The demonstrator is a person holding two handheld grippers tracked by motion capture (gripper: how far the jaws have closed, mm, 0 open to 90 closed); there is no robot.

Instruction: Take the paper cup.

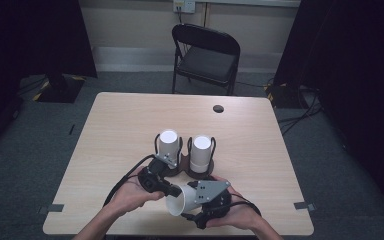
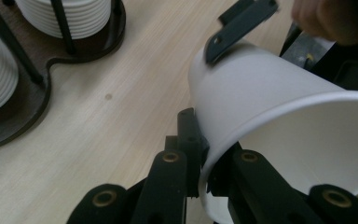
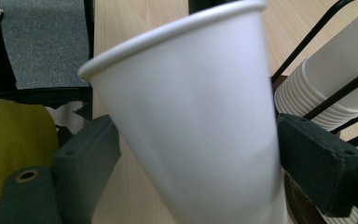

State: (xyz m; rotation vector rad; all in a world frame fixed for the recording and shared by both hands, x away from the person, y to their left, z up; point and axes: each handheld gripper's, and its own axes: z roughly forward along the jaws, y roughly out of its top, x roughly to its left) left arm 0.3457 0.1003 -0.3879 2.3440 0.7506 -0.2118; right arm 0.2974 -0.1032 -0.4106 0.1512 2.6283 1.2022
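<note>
White paper makes up the cup (image 1: pixel 182 199) at the lower middle of the high view, lying tipped with its open mouth toward the lower left of the frame, just above the near edge of the tabletop (image 1: pixel 120 120). The right claw (image 1: pixel 200 197) grips the cup's body: in the right gripper view the cup (image 3: pixel 200 126) stands between its two dark pads (image 3: pixel 86 154), which press on either side of the wall. The left claw (image 1: pixel 172 189) is closed on the cup's rim; in the left gripper view its jaws pinch the edge of the cup (image 2: pixel 270 107) at the lower middle of the frame, one jaw outside and one inside the mouth. Behind the claws, at the middle of the high view, a dark rack (image 1: pixel 185 170) with thin black posts holds two stacks (image 1: pixel 169 145) of white cups side by side. The same stacks show at the upper left of the left gripper view and at the right edge of the right gripper view. A black folding chair (image 1: pixel 205 57) stands beyond the far side of the tabletop, at the top centre.
</note>
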